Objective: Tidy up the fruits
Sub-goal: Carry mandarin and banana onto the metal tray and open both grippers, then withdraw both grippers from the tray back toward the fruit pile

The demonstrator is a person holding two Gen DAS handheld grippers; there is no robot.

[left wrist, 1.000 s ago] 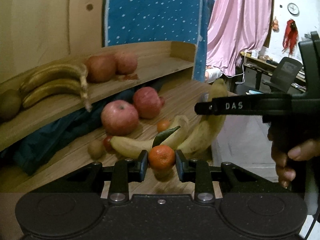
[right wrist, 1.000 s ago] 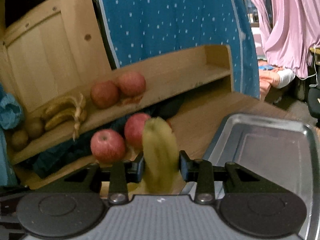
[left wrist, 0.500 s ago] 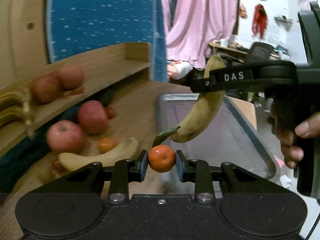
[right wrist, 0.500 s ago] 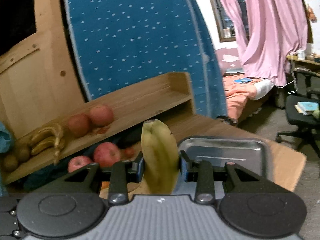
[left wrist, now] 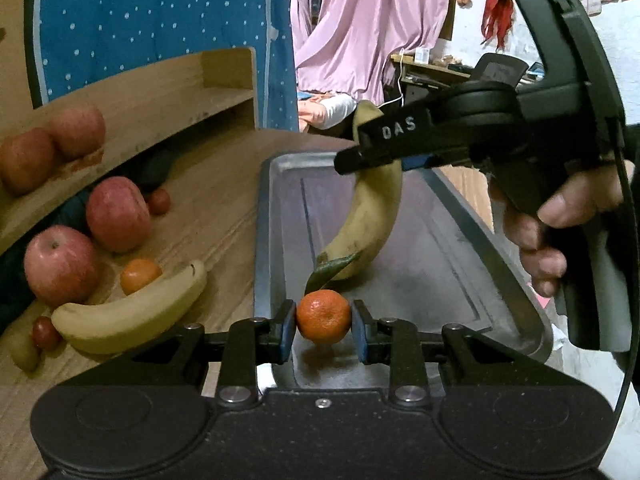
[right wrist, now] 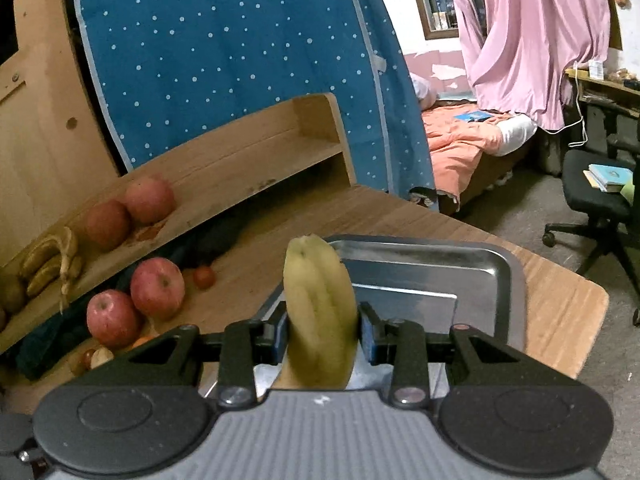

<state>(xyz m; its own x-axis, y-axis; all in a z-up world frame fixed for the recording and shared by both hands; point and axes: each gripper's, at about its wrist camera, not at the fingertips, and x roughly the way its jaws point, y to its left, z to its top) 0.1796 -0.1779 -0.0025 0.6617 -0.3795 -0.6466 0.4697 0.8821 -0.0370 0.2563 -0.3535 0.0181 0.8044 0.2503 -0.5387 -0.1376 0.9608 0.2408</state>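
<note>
My left gripper (left wrist: 323,334) is shut on a small tangerine (left wrist: 323,315) with a green leaf, held over the near left corner of a metal tray (left wrist: 448,272). In the left wrist view the right gripper (left wrist: 374,148) hangs over the tray, shut on a yellow banana (left wrist: 370,216) that droops toward the tray floor. From the right wrist view the same banana (right wrist: 320,316) stands between my right gripper's (right wrist: 322,338) pads, with the tray (right wrist: 480,276) behind it.
Left of the tray on the wooden table lie a loose banana (left wrist: 128,316), a second tangerine (left wrist: 140,274), two red apples (left wrist: 60,264) and small red fruits. A wooden shelf (right wrist: 240,160) holds two apples and bananas (right wrist: 52,260). A person's hand (left wrist: 556,232) grips the right tool.
Both grippers have swung right from the fruit pile to over the tray, each keeping its fruit. The banana now hangs lower over the tray.
</note>
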